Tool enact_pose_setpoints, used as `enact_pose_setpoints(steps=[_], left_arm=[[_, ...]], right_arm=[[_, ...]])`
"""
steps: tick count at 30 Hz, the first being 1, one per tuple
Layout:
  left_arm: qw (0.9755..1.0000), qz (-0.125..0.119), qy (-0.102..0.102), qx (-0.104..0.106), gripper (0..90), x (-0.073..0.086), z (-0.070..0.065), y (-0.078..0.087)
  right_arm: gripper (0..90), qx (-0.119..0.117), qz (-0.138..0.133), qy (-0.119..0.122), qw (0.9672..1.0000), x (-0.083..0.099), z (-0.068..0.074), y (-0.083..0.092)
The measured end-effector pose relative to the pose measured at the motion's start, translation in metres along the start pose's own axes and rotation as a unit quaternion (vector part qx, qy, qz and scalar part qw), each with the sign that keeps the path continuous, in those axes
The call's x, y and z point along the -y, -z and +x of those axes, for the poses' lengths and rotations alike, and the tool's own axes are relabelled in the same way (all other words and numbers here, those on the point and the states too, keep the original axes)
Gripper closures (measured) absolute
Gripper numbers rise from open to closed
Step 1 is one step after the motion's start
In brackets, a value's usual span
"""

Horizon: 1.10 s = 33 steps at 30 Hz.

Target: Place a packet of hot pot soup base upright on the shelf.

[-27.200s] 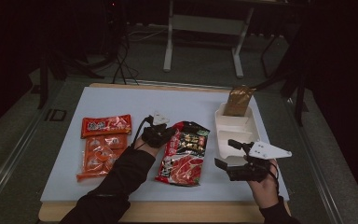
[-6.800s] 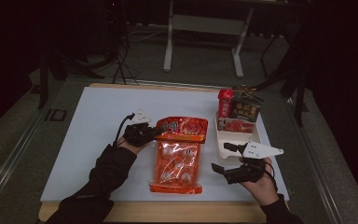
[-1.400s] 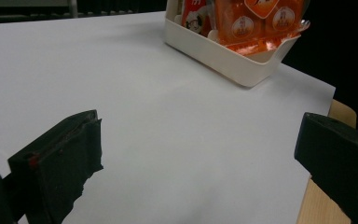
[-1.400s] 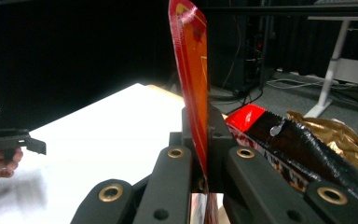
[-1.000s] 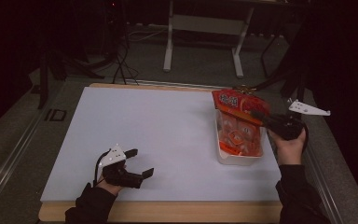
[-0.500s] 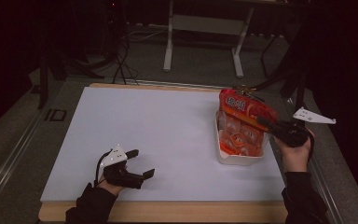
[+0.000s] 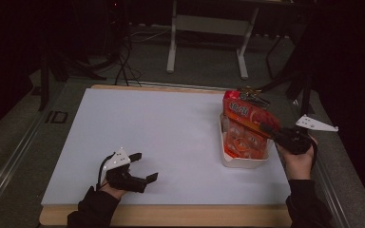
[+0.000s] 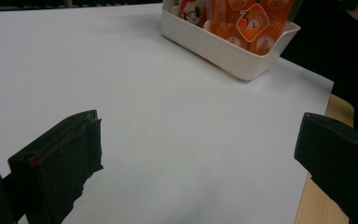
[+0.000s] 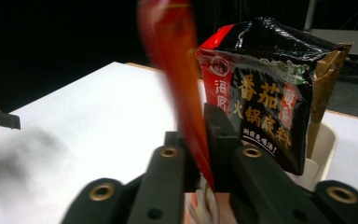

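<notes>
An orange-red snack packet (image 7: 247, 118) stands tilted in the white tray (image 7: 243, 163) at the table's right side. My right gripper (image 7: 270, 129) is shut on that packet's edge, seen as a red blurred strip (image 9: 181, 79) between the jaws. Behind it in the tray stand a black and red sauce packet (image 9: 261, 93) and a brown pouch (image 9: 326, 74). My left gripper (image 7: 140, 166) rests open at the table's front left, nothing between its fingers (image 8: 60, 158); the tray (image 8: 223, 44) lies far ahead of it.
The white table sheet (image 7: 161, 128) covers most of the wooden table; its wooden edge (image 7: 171, 214) runs along the front. A metal stand (image 7: 209, 28) and cables are on the floor behind the table.
My right gripper has drawn back toward the person and downward with the orange-red packet, tilting it over the tray. The left gripper has stayed still and open.
</notes>
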<state>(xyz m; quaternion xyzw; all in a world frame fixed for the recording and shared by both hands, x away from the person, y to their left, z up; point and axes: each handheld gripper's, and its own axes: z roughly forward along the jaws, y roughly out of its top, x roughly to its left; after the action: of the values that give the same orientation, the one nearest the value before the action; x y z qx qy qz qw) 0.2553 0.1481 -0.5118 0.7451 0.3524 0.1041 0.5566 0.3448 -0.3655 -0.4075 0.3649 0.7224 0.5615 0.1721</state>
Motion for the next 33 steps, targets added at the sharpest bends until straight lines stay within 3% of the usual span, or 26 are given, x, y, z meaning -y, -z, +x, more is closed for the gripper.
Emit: enact_pose_setpoints(steps=[5,6,10,11,17,21,25,27,33], left_arm=[[1.0,0.001,-0.001,-0.001,1.0,0.0,0.0,0.0],[1.0,0.001,0.0,-0.001,0.9,0.0,0.0,0.0],[1.0,0.0,0.002,0.0,0.9,0.0,0.0,0.0],[1.0,0.0,0.004,0.001,0.9,0.0,0.001,0.0],[1.0,0.001,0.005,0.0,1.0,0.0,0.001,0.0],[1.0,0.001,0.005,-0.001,0.9,0.0,0.002,0.001],[1.0,0.001,0.007,0.0,0.9,0.001,0.003,0.001],[1.0,0.003,0.007,-0.001,0.9,0.001,0.003,0.0],[1.0,0.004,0.006,0.0,0.9,0.001,0.002,-0.001]], right_arm=[[84.8,0.007,0.007,0.01,0.9999,-0.003,0.002,-0.002],[79.1,0.018,0.002,0.009,0.9998,-0.006,0.002,0.0],[79.3,0.031,0.0,0.012,0.9995,-0.008,-0.001,0.003],[87.6,0.027,0.003,0.007,0.9996,-0.008,-0.003,0.003],[89.2,0.043,0.01,0.02,0.9988,-0.009,-0.007,0.004],[88.9,0.059,0.006,0.002,0.9982,-0.008,-0.019,0.005],[88.4,0.061,0.0,-0.019,0.998,-0.004,-0.028,0.007],[88.0,0.051,-0.005,-0.032,0.9982,-0.003,-0.03,0.008],[83.2,0.044,-0.005,-0.02,0.9988,-0.009,-0.018,0.006]])
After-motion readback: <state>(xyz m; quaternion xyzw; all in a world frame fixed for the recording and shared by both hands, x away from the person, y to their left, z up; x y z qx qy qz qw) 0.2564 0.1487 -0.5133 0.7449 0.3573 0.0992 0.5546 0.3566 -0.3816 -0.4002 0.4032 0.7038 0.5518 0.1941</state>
